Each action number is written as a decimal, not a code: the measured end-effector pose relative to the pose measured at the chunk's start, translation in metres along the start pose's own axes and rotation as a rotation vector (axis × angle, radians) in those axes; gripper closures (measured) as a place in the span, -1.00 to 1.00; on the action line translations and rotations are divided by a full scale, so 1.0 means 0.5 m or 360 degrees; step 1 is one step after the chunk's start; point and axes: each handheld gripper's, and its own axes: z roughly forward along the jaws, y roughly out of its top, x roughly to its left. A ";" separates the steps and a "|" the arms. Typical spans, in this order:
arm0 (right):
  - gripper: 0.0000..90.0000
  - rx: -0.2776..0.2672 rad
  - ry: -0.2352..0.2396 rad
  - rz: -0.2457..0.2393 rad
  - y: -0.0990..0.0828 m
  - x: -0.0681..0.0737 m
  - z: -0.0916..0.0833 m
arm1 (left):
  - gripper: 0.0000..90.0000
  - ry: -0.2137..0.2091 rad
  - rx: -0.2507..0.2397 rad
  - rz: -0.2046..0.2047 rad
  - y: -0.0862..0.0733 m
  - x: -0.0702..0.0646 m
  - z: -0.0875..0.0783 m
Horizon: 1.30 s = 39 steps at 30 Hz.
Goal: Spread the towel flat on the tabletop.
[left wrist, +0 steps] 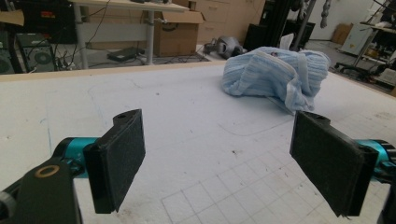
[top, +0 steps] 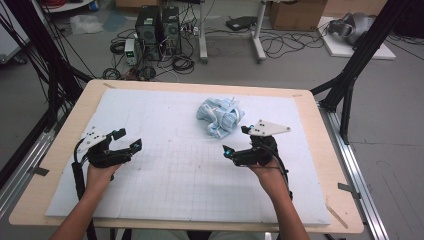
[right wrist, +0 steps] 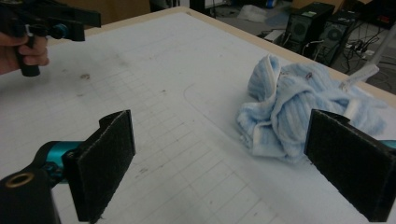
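Black felt-faced pads rise at the bottom of both gripper views, flat rectangles with a rough, fuzzy surface on teal stems. My left gripper (top: 129,139) has its jaws spread wide, nothing between them; same for my right gripper (top: 236,139), jaws parted and empty. Both hover over a white foam mat (top: 165,185), matte, smudged, with a faint pencilled grid on its near half. Mat lies on a pale wooden table (top: 70,107) with rounded corners.

Towel (top: 220,116): light blue, ribbed terry, soft and crumpled into a rounded heap, white trim bands running through the folds. It sits on the far middle of the mat. From my right gripper it is near, just ahead and slightly to the left, not touching; in the right gripper view the towel (right wrist: 289,109) lies ahead beside the right-hand pad. From my left gripper it is well apart, across the mat; in the left gripper view the towel (left wrist: 273,74) sits far ahead.
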 end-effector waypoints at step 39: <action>0.64 0.0540 -0.0437 -0.0067 0.006 -0.131 0.242 | -0.58 -0.0014 0.0039 -0.0013 -0.004 0.000 0.007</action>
